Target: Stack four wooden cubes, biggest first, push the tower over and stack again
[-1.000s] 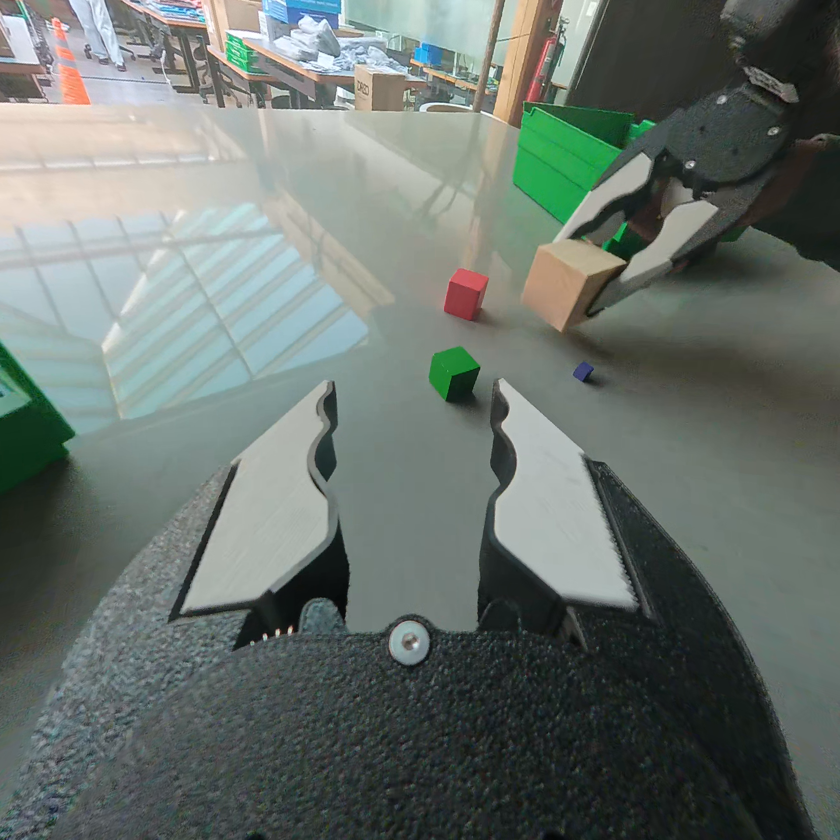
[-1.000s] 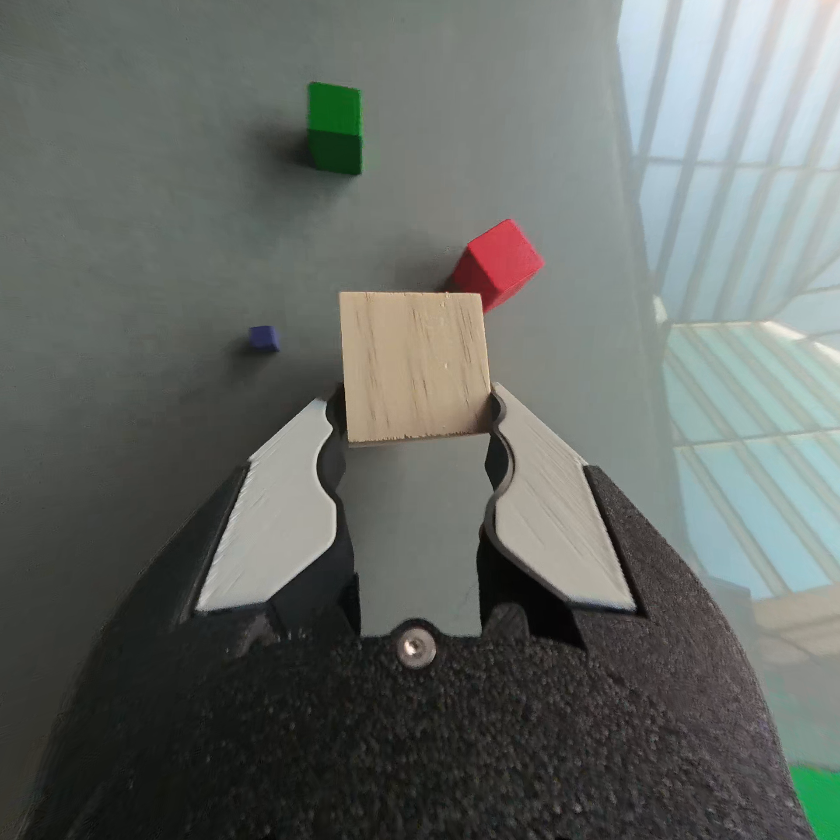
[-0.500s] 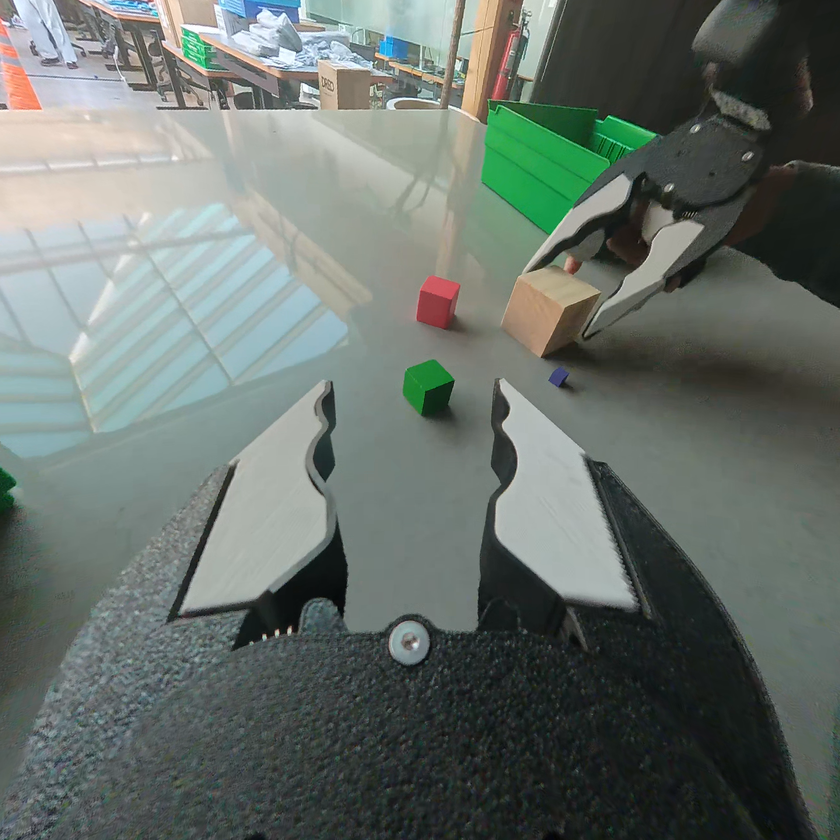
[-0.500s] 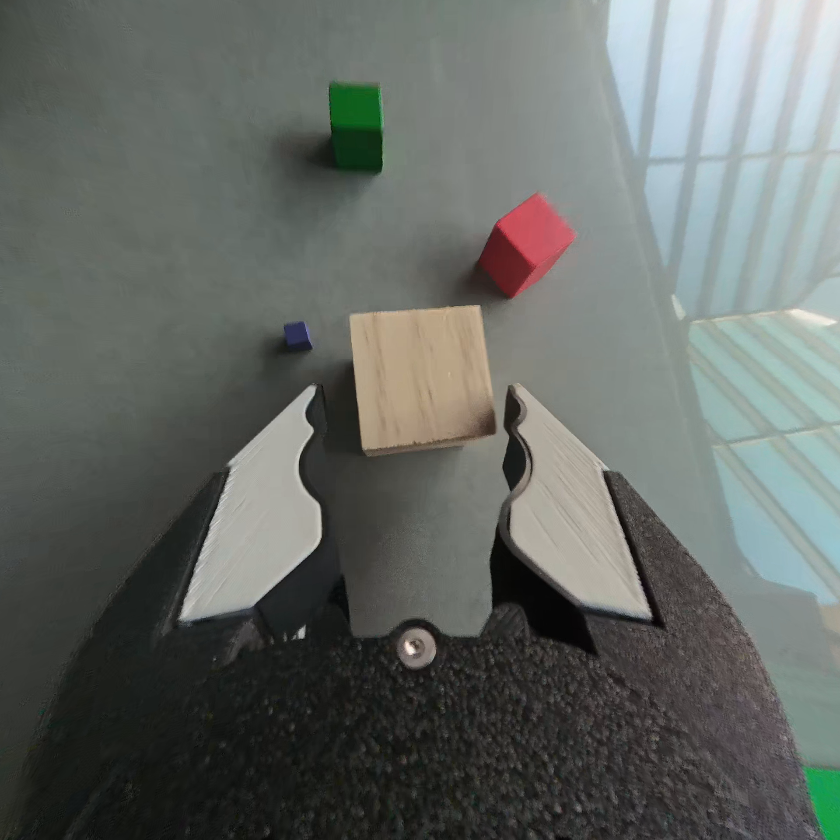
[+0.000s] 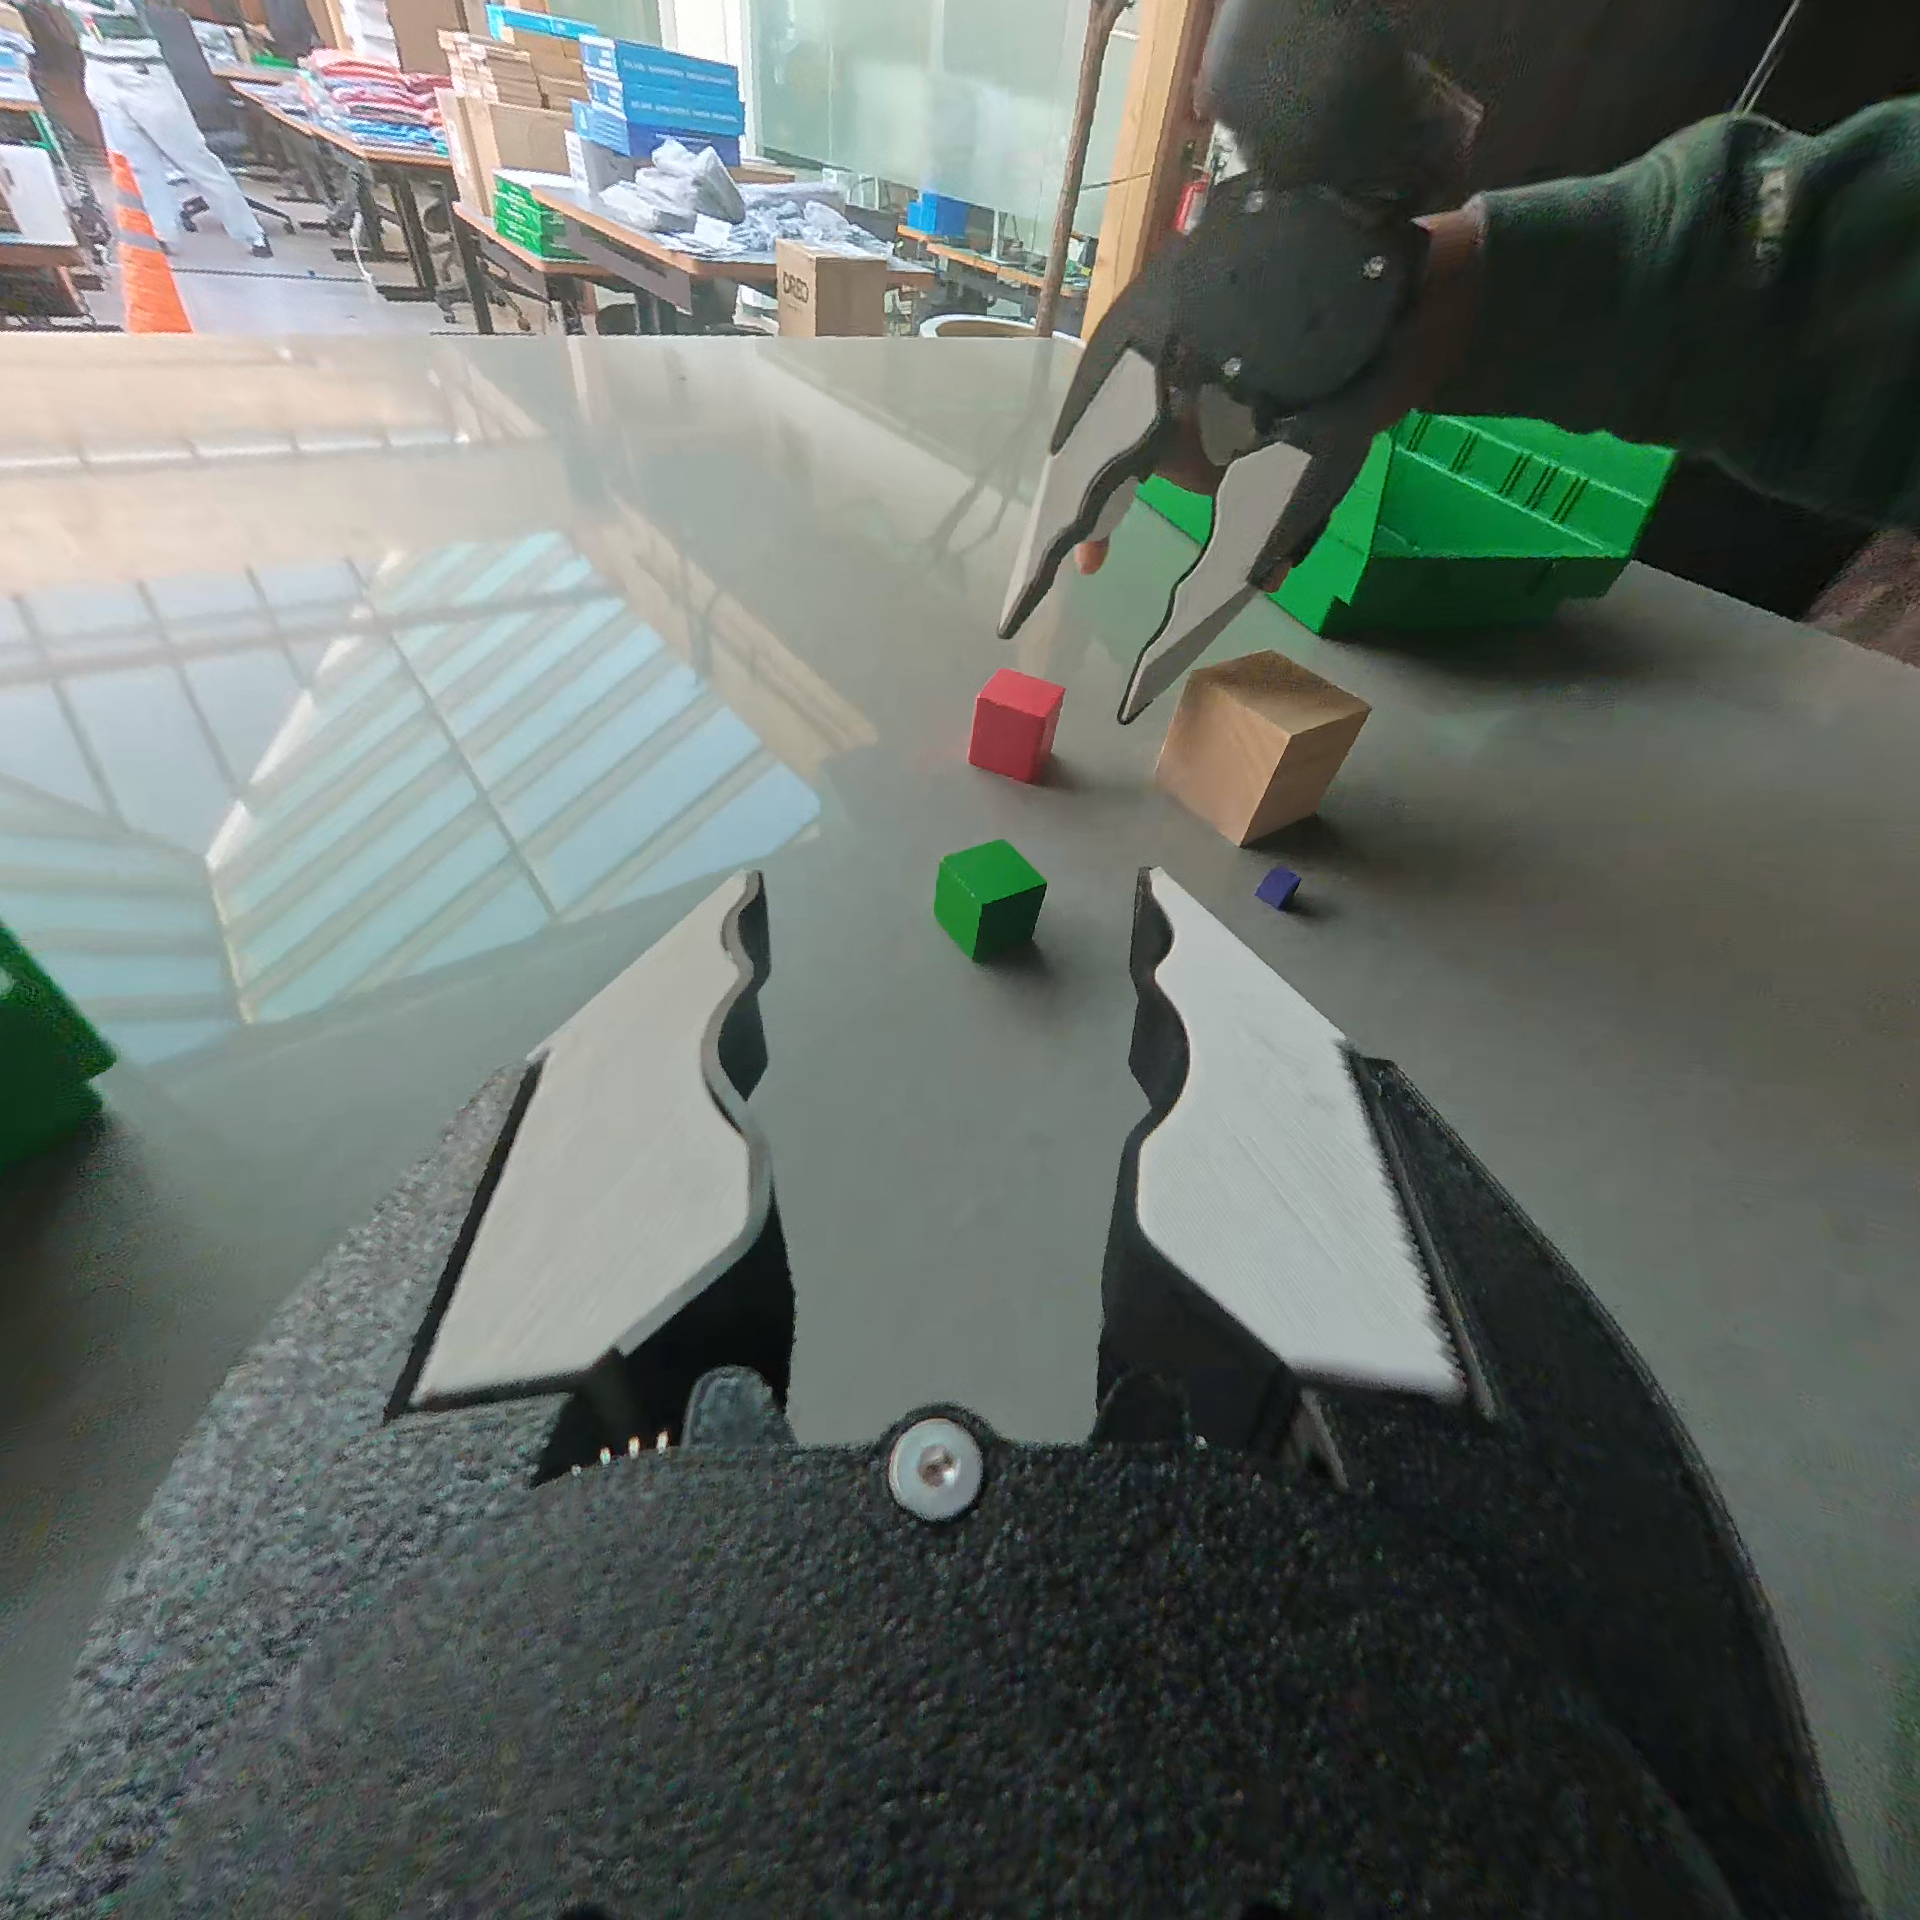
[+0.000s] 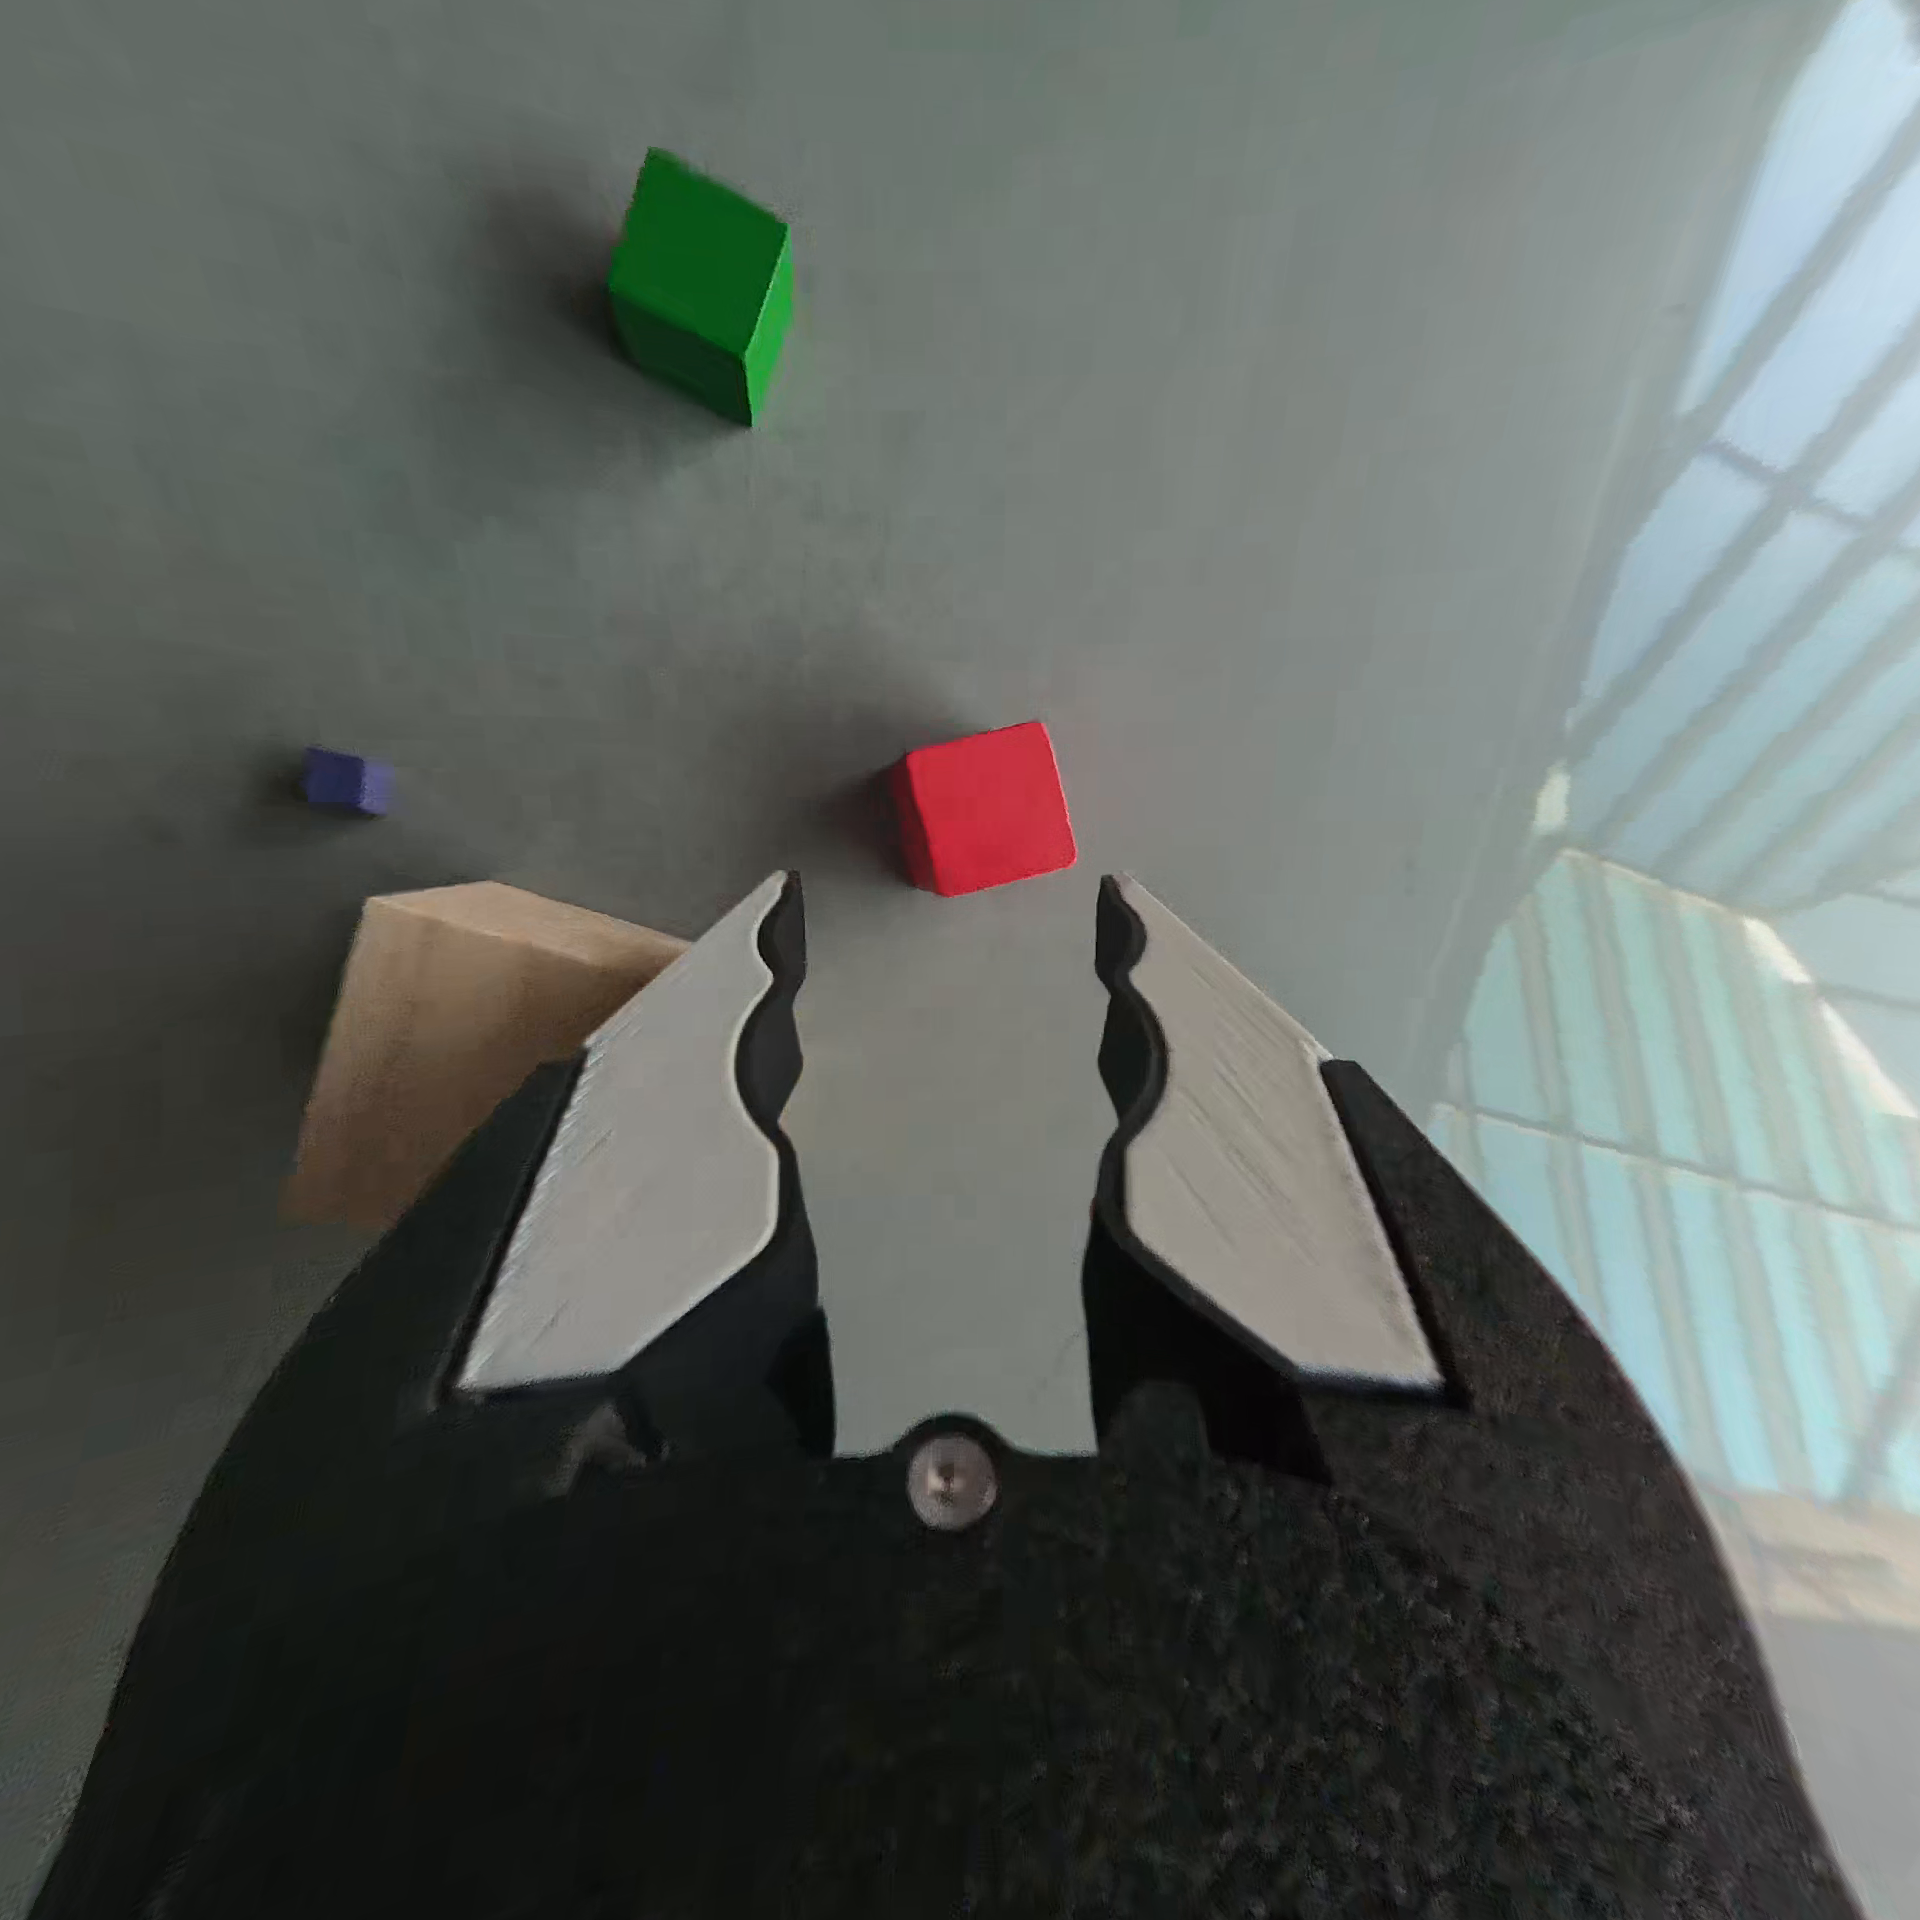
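While the left gripper (image 5: 951,904) hovers wide and empty just short of the green cube (image 5: 987,899), the right wrist view shows the right gripper (image 6: 948,883), spread and empty above the red cube (image 6: 982,808), risking clipping the adjacent wooden block (image 6: 457,1029).

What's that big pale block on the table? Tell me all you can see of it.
The wooden block is a plain cube of light, unpainted wood with faint grain, far larger than the coloured cubes near it. It sits flat on the grey table, turned corner-on to the left camera. Nothing grips it; the right gripper hangs open just above.
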### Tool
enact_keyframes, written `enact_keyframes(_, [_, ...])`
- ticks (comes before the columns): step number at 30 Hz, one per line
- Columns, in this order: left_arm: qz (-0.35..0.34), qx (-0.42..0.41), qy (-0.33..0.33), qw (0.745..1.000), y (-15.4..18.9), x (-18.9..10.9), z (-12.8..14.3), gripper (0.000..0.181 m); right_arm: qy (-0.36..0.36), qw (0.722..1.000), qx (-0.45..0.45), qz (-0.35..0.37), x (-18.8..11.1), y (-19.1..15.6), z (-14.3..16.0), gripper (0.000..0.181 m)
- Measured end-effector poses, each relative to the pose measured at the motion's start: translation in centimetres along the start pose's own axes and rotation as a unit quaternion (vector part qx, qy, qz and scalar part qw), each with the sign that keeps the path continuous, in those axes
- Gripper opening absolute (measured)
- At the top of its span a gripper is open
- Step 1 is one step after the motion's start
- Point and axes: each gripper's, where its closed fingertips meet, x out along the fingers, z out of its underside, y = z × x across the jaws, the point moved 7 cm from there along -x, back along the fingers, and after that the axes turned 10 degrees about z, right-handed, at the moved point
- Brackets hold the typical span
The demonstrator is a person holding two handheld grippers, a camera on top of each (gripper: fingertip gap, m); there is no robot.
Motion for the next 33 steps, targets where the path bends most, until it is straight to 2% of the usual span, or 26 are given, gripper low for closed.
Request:
enact_keyframes(6, [-0.009,-0.003,-0.006,1.000,0.1,-1.2,0.7,0.068,-0.036,0.996,-0.056,-0.051,2.5,0.7,-1.3,0.056])
enact_keyframes(9, [0.007,-0.003,-0.031,0.999,0.4,-1.0,1.0,0.067,-0.043,0.995,-0.053,-0.066,2.9,0.4,-1.5,0.032])
enact_keyframes(11, [0.012,0.008,-0.041,0.999,0.6,-0.8,1.0,0.066,-0.030,0.997,-0.036,-0.055,1.8,0.6,-1.9,0.032])
enact_keyframes(14, [0.020,0.020,-0.053,0.998,0.9,-0.3,1.1,0.066,-0.021,0.999,-0.007,-0.023,-1.9,1.1,-2.2,0.032])
enact_keyframes(17, [0.029,0.035,-0.054,0.998,1.4,0.2,1.0,0.066,-0.067,0.996,0.057,0.007,-5.5,0.7,-1.8,0.033])
enact_keyframes(20, [0.039,0.048,-0.054,0.997,2.1,0.9,0.8,0.066,-0.106,0.985,0.131,0.032,-7.6,-1.0,-1.3,0.033])
enact_keyframes(26, [0.070,0.050,-0.048,0.995,3.5,1.8,0.5,0.065,-0.114,0.980,0.156,0.038,-8.1,-4.8,-0.6,0.033])
enact_keyframes(33, [0.069,0.049,-0.055,0.995,3.7,1.2,1.0,0.064,-0.117,0.978,0.171,0.034,-6.8,-5.4,-0.3,0.033])
